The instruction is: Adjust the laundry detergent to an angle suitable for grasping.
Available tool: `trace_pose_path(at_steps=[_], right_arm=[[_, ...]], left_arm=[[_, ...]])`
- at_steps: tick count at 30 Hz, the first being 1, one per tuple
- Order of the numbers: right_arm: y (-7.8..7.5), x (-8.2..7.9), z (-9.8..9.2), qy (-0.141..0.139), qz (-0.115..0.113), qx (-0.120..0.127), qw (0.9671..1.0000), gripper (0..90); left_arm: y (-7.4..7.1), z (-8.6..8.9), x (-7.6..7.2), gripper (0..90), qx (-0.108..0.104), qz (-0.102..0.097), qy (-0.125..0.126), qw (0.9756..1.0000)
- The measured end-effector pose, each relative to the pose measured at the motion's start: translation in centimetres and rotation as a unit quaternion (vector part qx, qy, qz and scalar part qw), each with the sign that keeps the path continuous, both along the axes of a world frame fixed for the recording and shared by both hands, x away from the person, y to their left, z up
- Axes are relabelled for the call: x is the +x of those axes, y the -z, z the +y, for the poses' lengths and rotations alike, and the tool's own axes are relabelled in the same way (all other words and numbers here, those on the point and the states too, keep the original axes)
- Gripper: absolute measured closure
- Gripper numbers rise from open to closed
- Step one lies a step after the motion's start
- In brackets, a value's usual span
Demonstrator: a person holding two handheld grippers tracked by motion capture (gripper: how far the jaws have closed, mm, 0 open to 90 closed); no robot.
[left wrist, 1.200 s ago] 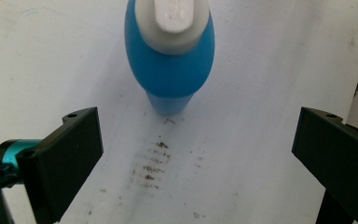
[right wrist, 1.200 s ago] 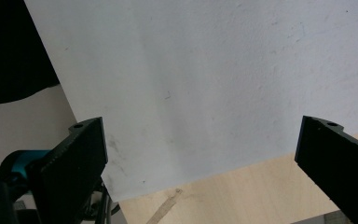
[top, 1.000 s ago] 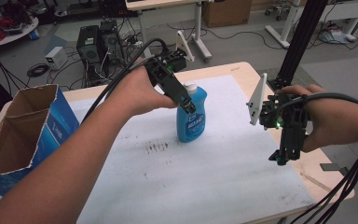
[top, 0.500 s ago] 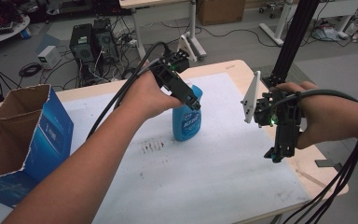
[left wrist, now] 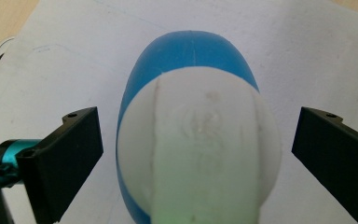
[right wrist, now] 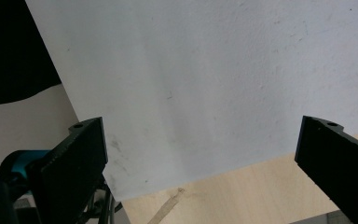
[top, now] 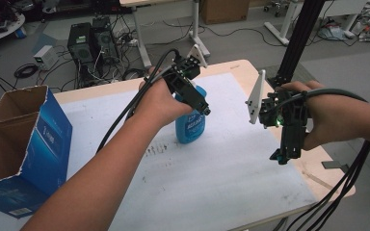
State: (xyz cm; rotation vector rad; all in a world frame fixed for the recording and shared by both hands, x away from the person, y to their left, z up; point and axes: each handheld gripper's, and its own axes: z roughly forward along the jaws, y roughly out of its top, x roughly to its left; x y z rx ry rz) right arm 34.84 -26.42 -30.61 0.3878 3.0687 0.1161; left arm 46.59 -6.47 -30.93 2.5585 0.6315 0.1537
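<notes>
We note a blue bottle (top: 190,126) standing upright on the white sheet (top: 221,178) that covers the table (top: 243,66), nearer the far edge than the near one. Its body is translucent blue with a printed label on the front; the top is a white cap (left wrist: 205,154) (seen from above in the left gripper view, rounded, with a faint moulded seam). The left gripper (top: 192,91) sits over the bottle's top, jaws spread wide to either side of the cap, not touching it. The right gripper (top: 283,156) hangs near the table's right edge, jaws wide apart over bare sheet. A blue cardboard box (top: 24,144) stands open at the left edge.
</notes>
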Motion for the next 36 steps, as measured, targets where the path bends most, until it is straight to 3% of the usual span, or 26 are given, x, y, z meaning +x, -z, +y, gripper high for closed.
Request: trace_pose_path(at_steps=[5, 12, 14, 21, 36], right_arm=[[-0.04, 0.08, -0.07, 0.0, 0.0, 0.0, 1.0, 1.2], [0.03, 0.17, 0.11, 0.0, 0.001, -0.001, 1.0, 1.3], [0.07, 0.2, 0.11, 0.001, 0.001, -0.001, 1.0, 1.2], [0.17, 0.33, 0.14, 0.001, 0.001, -0.001, 1.0, 1.3], [0.13, 0.42, 0.58, -0.001, 0.0, 0.0, 1.0, 1.3]], left_arm=[[0.35, -0.07, 0.21, 1.7, -0.01, -0.006, -0.007, 0.9999], [0.83, -0.46, 0.27, 3.3, -0.002, -0.009, -0.005, 0.9999], [0.85, -0.43, 0.26, 8.7, 0.001, -0.01, -0.003, 0.9999], [0.93, -0.45, 0.32, 8.9, 0.001, -0.01, -0.007, 0.9999], [0.8, -0.28, 0.33, 21.4, -0.002, -0.016, -0.006, 0.9999]])
